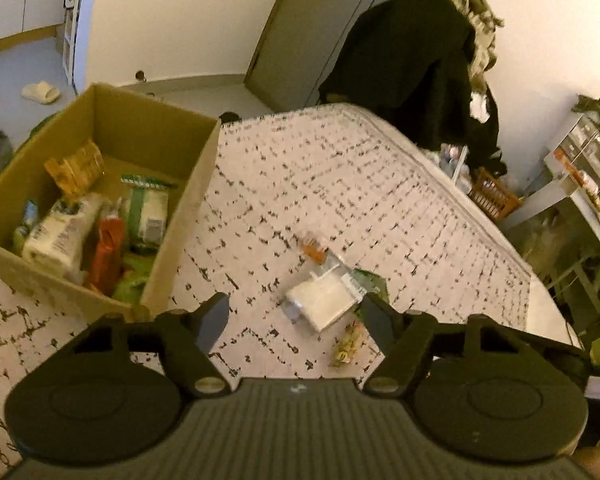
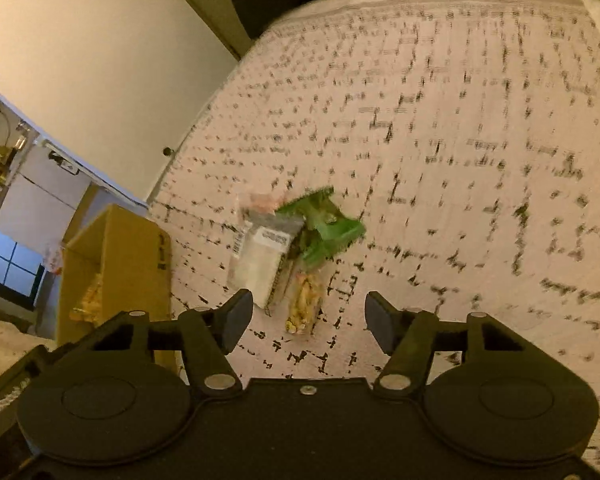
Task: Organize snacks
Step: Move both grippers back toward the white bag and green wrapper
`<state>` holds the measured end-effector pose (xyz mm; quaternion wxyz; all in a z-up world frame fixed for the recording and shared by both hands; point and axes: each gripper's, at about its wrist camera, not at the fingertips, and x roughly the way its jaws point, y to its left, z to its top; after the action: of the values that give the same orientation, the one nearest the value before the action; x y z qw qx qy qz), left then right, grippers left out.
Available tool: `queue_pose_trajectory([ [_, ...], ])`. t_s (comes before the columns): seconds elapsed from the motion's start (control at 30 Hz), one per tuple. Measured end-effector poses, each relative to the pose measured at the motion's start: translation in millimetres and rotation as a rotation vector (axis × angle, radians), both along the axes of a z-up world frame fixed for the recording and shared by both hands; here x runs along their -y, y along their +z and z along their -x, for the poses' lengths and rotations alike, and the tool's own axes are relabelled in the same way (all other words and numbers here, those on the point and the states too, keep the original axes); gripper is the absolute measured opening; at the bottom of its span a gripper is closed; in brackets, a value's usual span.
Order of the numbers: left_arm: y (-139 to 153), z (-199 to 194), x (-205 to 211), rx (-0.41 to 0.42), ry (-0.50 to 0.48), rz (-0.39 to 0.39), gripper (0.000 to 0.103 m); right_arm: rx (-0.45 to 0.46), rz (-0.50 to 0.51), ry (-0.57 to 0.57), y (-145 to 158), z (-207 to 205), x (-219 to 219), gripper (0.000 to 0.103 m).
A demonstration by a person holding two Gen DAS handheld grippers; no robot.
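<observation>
Left wrist view: cardboard box (image 1: 100, 184) far left on patterned bedspread (image 1: 380, 184), packets inside. Left gripper (image 1: 294, 316) jaws apart, nothing between pads; white packet (image 1: 320, 300) just beyond, near right finger. Right wrist view: box at left edge, white packet, green packet (image 2: 328, 228), clear nut bag (image 2: 306, 304) clustered centre. Right gripper (image 2: 308, 316) jaws apart, above nut bag, not clamped.

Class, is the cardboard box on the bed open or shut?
Open: the cardboard box has no lid over it, and snack packets show inside.
</observation>
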<state>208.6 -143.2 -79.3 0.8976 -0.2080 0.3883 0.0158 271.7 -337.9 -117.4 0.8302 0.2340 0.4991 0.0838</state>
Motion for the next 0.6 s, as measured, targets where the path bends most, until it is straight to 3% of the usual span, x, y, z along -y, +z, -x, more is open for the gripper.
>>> queue_pose_trajectory([
  [0.17, -10.7, -10.5, 2.4, -0.026, 0.003, 0.000, 0.066, -0.066, 0.022, 0.006, -31.4, -8.0, -20.6, 0.054],
  [0.43, -26.4, -27.2, -0.9, -0.069, -0.020, 0.015, 0.048, -0.039, 0.064, 0.032, -34.2, -12.2, -36.7, 0.053],
  [0.6, -35.9, -30.1, -11.6, -0.081, -0.001, 0.053, 0.047, -0.009, 0.164, 0.092, -37.6, -19.8, -52.1, 0.054],
])
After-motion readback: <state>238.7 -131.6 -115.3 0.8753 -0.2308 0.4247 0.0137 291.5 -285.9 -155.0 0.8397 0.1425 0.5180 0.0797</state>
